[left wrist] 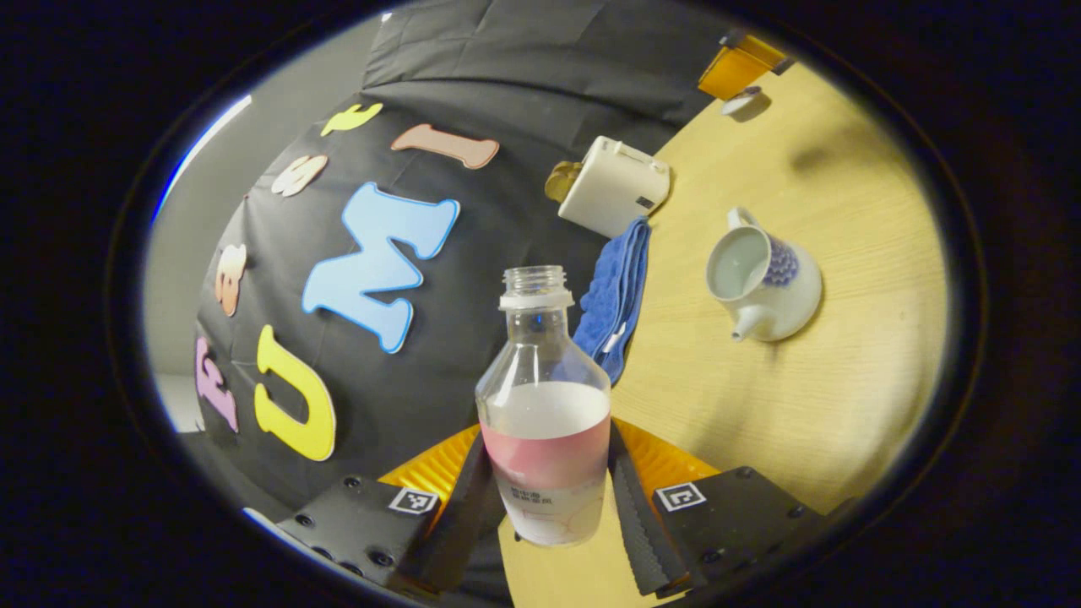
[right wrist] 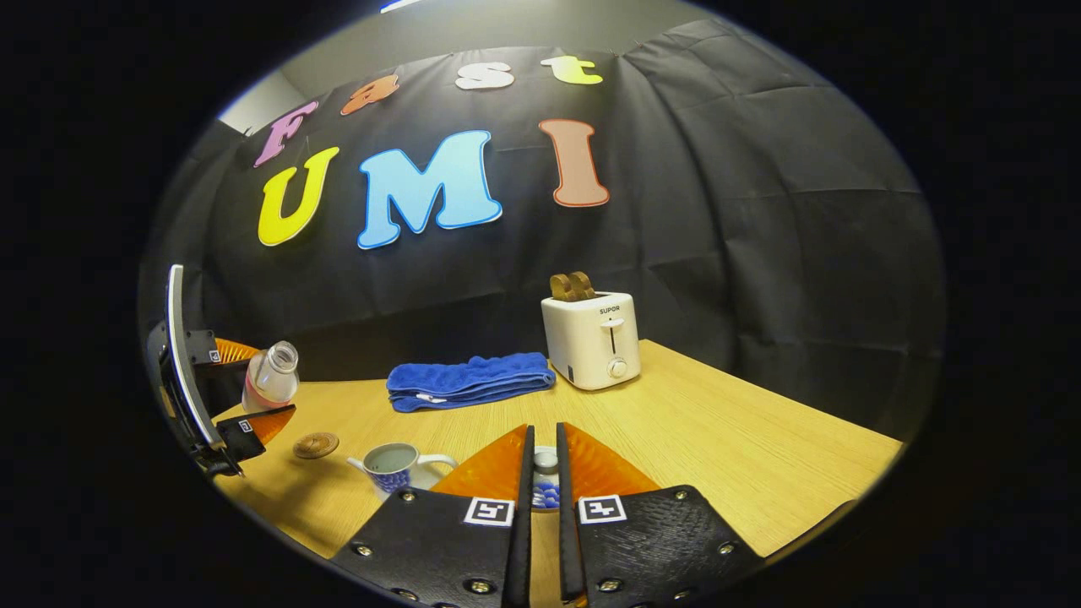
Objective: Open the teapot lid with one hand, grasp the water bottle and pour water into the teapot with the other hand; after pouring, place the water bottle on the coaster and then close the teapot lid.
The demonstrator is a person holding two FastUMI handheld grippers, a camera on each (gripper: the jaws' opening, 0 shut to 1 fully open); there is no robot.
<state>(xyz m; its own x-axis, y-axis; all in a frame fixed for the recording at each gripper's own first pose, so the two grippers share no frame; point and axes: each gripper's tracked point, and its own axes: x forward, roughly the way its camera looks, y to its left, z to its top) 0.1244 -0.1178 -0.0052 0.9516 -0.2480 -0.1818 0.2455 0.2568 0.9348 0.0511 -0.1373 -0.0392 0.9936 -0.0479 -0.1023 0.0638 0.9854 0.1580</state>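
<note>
In the left gripper view, the left gripper [left wrist: 549, 498] has its two fingers pressed against either side of a clear plastic water bottle [left wrist: 546, 405] with a pink label band and no cap. The bottle is held up off the light wooden table [left wrist: 811, 397], partly filled. Further along the table sits a white ceramic teapot with blue pattern [left wrist: 764, 283], its top open and the inside showing, spout pointing toward the near edge. Beside the wall lies a folded blue towel [left wrist: 616, 295], and past it a cream-white two-slot toaster [left wrist: 612, 186] with brown toast sticking out.

In the right gripper view, the right gripper [right wrist: 545, 490] is narrowed on a small white teapot lid with blue pattern [right wrist: 545, 481], which sits between the fingers; they seem to pinch it. The open teapot [right wrist: 397, 464] stands on the table [right wrist: 718, 456] just to the left of the fingers. A round brown coaster [right wrist: 316, 444] lies bare farther left. Above it the left gripper [right wrist: 253, 397] holds the bottle [right wrist: 272, 376], tilted, neck toward the right. The towel [right wrist: 469, 380] and toaster [right wrist: 591, 338] stand at the back near the wall.
</note>
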